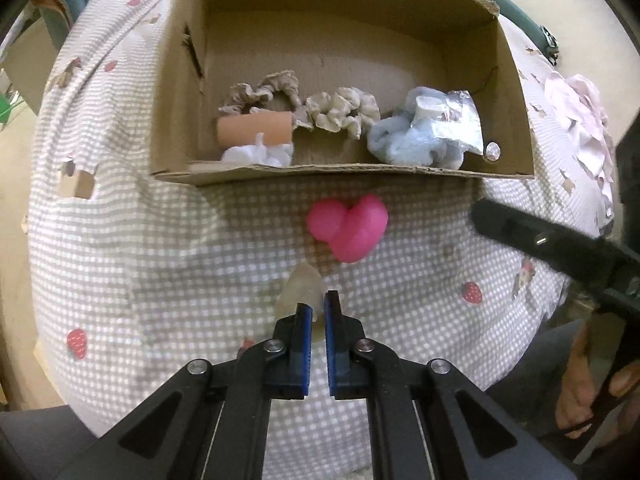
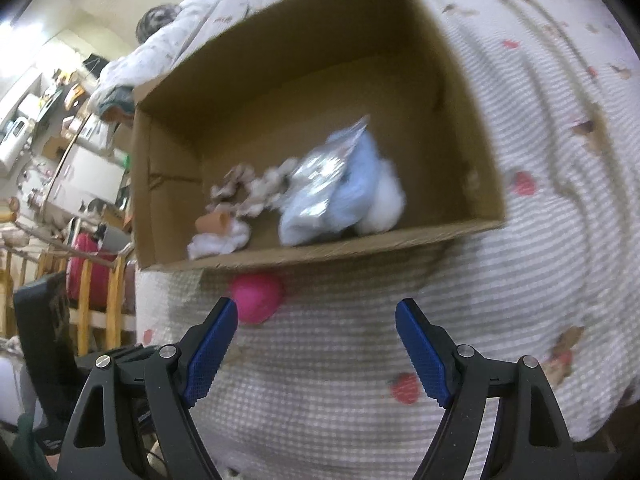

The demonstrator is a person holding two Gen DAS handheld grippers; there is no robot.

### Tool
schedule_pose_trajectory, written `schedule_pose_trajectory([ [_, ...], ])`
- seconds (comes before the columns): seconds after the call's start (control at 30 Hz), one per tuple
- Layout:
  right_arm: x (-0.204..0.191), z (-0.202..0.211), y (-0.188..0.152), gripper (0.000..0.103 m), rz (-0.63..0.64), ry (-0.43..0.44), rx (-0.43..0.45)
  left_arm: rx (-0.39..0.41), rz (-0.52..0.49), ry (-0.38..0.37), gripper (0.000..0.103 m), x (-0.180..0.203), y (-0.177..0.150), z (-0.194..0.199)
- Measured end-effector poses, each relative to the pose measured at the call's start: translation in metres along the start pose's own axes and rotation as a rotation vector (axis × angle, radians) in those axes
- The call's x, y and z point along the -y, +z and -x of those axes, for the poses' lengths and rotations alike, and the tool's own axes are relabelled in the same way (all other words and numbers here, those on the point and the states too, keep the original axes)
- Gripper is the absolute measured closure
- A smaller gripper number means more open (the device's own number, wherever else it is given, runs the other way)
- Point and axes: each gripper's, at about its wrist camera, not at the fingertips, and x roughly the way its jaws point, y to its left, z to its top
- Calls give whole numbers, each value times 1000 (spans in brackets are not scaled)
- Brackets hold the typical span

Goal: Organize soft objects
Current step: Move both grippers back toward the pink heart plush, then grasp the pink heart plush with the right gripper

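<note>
A cardboard box (image 1: 344,170) lies on a checked bedspread. In it are two beige scrunchies (image 1: 344,114), a peach tube (image 1: 256,130), white fluff (image 1: 258,154) and a pale blue soft bundle with silver wrap (image 1: 428,134). A pink heart-shaped soft toy (image 1: 348,226) lies on the spread just before the box, also in the right wrist view (image 2: 256,296). My left gripper (image 1: 316,310) is shut on a translucent whitish soft object (image 1: 302,290), just short of the heart. My right gripper (image 2: 316,312) is open and empty, above the spread right of the heart; its arm shows in the left wrist view (image 1: 552,244).
The bedspread (image 1: 160,264) has strawberry prints and torn patches. Crumpled pale pink cloth (image 1: 580,120) lies right of the box. A green strap (image 1: 516,12) runs behind it. In the right wrist view, wooden rails (image 2: 96,300) and room clutter lie left of the bed.
</note>
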Motion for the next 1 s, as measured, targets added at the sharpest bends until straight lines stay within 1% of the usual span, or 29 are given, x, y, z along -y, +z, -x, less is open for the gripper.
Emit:
schedule_pose_trajectory([
  [0.2, -21, -32, -6, 17, 26, 23, -88, 31, 17, 24, 97, -25, 1, 15],
  [0.27, -28, -42, -7, 25, 24, 39, -109, 38, 23, 26, 98, -32, 1, 19],
  [0.3, -30, -46, -7, 28, 25, 41, -118, 45, 27, 28, 98, -35, 1, 22],
  [0.37, -36, -56, -7, 39, 30, 33, -131, 52, 33, 34, 98, -42, 2, 28],
  [0.43, -41, -64, -6, 45, 36, 20, -140, 58, 44, 42, 98, -40, 3, 29],
  [0.5, -46, -71, -5, 46, 43, 12, -143, 56, 51, 49, 98, -43, 5, 29],
  [0.6, -52, -78, -5, 46, 58, -7, -139, 55, 50, 56, 98, -35, 9, 22],
  [0.63, -52, -80, -5, 50, 63, -14, -140, 55, 49, 56, 98, -33, 10, 20],
  [0.67, -53, -82, -5, 67, 70, -21, -144, 58, 52, 55, 98, -31, 10, 20],
  [0.7, -54, -83, -6, 71, 83, -24, -152, 66, 58, 47, 98, -30, 11, 20],
  [0.77, -56, -82, -7, 75, 103, -28, -151, 76, 54, 32, 98, -26, 12, 20],
  [0.83, -59, -79, -9, 78, 126, -32, -145, 86, 44, 34, 98, -22, 13, 21],
  [1.0, -62, -70, -17, 80, 159, -25, -126, 92, 46, 33, 98, -18, 16, 22],
])
